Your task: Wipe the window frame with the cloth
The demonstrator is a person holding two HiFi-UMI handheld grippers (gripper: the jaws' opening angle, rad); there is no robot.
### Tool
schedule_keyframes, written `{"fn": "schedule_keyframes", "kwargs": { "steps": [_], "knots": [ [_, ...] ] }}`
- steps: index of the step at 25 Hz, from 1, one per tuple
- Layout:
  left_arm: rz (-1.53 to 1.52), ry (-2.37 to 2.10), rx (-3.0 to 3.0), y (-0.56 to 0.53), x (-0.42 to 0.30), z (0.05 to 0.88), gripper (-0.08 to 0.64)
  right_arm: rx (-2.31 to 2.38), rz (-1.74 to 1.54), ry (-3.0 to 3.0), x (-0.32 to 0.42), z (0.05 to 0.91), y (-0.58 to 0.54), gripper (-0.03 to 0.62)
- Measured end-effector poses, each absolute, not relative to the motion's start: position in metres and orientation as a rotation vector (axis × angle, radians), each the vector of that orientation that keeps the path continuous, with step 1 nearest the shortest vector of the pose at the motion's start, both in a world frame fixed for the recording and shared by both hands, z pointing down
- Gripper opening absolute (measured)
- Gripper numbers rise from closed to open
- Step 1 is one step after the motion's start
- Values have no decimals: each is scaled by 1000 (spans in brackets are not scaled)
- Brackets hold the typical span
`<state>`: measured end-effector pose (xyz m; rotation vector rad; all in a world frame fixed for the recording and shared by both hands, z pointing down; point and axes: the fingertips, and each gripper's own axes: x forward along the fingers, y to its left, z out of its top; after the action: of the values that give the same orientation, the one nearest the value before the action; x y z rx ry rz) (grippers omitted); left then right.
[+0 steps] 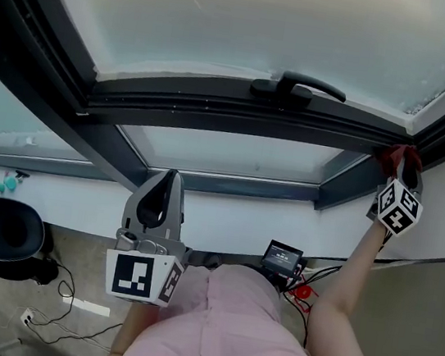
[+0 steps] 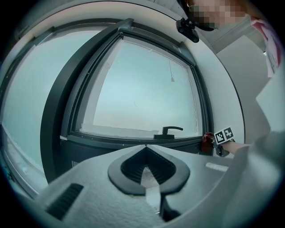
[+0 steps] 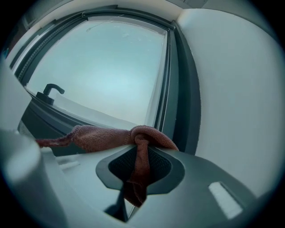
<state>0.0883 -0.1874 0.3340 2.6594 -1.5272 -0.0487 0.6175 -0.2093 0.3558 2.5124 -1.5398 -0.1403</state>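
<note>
The dark grey window frame (image 1: 241, 109) runs across the head view, with a black handle (image 1: 296, 86) on its lower rail. My right gripper (image 1: 400, 162) is raised to the frame's right corner, shut on a reddish-brown cloth (image 3: 133, 138) that drapes over its jaws and trails left. In the left gripper view the cloth (image 2: 207, 141) shows as a red patch at that corner. My left gripper (image 1: 166, 179) hangs low and away from the frame, jaws closed together with nothing between them (image 2: 146, 149).
A white wall (image 3: 231, 111) borders the frame on the right. Below the window lie a black round stool (image 1: 0, 233), cables (image 1: 63, 299) on the floor and a small device with a screen (image 1: 282, 261). The person's pink sleeve (image 1: 224, 331) fills the bottom.
</note>
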Motion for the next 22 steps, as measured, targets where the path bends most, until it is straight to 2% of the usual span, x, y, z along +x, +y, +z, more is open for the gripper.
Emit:
{"fn": "schedule_keyframes", "kwargs": {
  "steps": [7, 13, 18, 22],
  "knots": [
    [-12, -1394, 2863, -184, 114, 324, -3, 2499, -182, -1606, 597, 341, -208, 67],
    [-32, -1246, 2959, -188, 137, 319, -3, 2315, -306, -2010, 472, 321, -219, 67],
    [-51, -963, 3118, -179, 166, 317, -3, 2057, -315, -2278, 363, 341, -244, 67],
    [264, -775, 3305, -165, 182, 339, -3, 1970, -300, -2369, 316, 351, -260, 67]
  ]
}}
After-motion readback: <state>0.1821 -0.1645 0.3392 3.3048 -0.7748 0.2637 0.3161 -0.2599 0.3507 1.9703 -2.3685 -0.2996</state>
